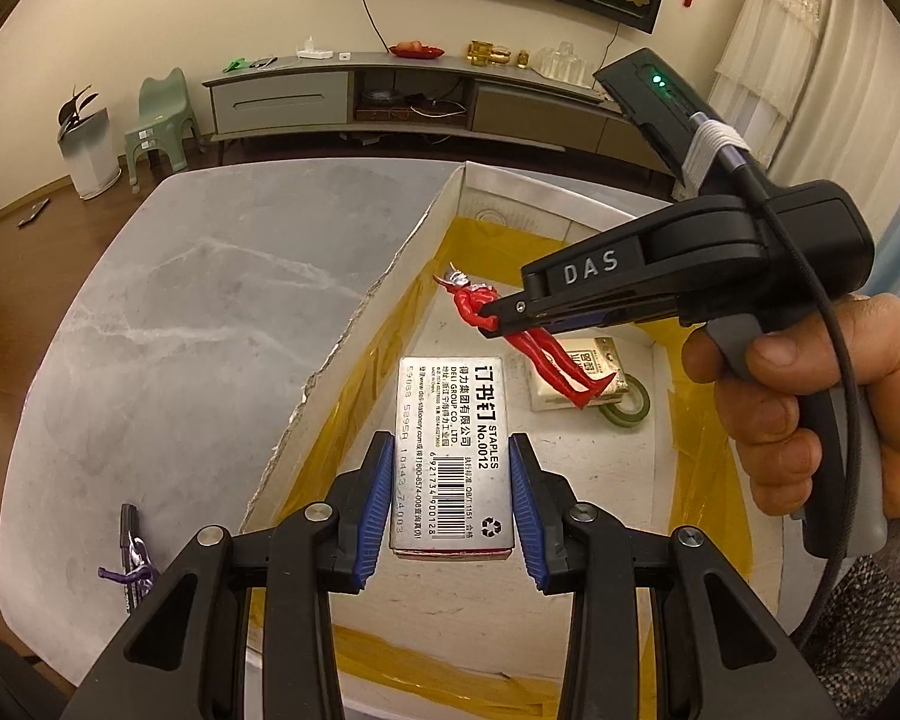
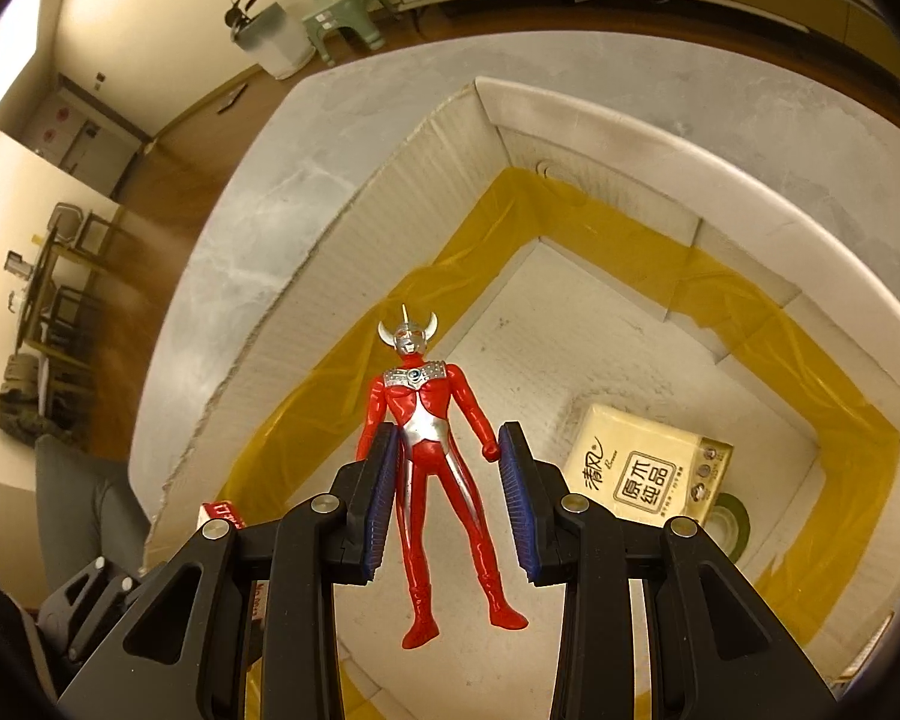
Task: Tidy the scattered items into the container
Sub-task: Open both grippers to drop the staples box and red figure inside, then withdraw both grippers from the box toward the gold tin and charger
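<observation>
A silver staple box point(image 1: 450, 414) with a barcode label hangs over the white foam container point(image 1: 354, 324), and my left gripper point(image 1: 451, 441) is shut on its two long sides. Its red edge point(image 2: 222, 513) shows at the lower left of the right wrist view. A red and silver toy figure point(image 2: 426, 420) is held in the air over the container point(image 2: 570, 120), with my right gripper point(image 2: 450, 432) shut on its arms. In the left wrist view the figure point(image 1: 471, 303) tilts from the right gripper point(image 1: 498, 315), legs pointing down to the right.
On the container floor lie a yellow tissue pack point(image 2: 648, 468) and a green tape roll point(image 2: 729, 522). Yellow tape lines the inner walls. A purple pen-like item point(image 1: 132, 558) lies on the grey marble table point(image 1: 180, 312). A hand point(image 1: 810, 390) holds the right gripper.
</observation>
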Demonstrator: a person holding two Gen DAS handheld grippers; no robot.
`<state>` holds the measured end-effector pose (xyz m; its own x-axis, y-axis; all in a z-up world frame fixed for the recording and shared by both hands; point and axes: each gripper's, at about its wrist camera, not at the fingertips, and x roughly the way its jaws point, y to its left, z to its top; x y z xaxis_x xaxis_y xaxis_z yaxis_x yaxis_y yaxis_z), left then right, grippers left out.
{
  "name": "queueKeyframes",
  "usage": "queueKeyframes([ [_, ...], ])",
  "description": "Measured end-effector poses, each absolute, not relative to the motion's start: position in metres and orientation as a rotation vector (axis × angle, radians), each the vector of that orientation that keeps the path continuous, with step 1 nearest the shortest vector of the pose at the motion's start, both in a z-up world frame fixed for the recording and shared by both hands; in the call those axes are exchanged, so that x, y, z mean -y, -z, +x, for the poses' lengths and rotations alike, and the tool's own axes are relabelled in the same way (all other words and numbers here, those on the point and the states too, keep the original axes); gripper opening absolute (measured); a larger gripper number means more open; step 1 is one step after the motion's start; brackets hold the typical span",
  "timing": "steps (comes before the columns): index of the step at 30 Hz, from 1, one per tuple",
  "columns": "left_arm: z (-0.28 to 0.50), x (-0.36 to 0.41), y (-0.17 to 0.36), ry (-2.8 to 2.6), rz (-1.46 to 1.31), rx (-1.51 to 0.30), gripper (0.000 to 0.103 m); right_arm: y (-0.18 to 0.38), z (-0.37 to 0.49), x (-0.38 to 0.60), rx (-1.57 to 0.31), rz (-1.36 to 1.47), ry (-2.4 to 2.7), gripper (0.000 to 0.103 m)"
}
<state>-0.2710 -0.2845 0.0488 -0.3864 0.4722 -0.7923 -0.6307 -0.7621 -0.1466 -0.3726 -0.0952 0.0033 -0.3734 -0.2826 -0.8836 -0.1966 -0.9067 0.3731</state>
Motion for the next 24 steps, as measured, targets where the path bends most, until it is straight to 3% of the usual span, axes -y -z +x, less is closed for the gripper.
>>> queueKeyframes([
  [6,-0.275,0.282,-0.043,-2.196,-1.164,-0.274,0.04,0.006,-0.378,0.101,0.564,1.767,2.456,0.04],
  [8,-0.276,0.286,-0.044,-2.21,-1.164,-0.251,0.053,0.006,-0.375,0.102,0.525,1.768,2.468,0.046],
  [9,-0.276,0.288,-0.044,-2.222,-1.162,-0.248,0.055,0.005,-0.373,0.101,0.524,1.769,2.456,0.046],
  [15,-0.273,0.298,-0.05,-2.239,-1.154,-0.235,0.055,-0.011,-0.354,0.096,0.503,1.731,2.42,0.046],
  [24,-0.243,0.293,-0.058,-2.217,-1.121,-0.314,0.055,-0.038,-0.306,0.115,0.186,1.677,2.378,0.046],
])
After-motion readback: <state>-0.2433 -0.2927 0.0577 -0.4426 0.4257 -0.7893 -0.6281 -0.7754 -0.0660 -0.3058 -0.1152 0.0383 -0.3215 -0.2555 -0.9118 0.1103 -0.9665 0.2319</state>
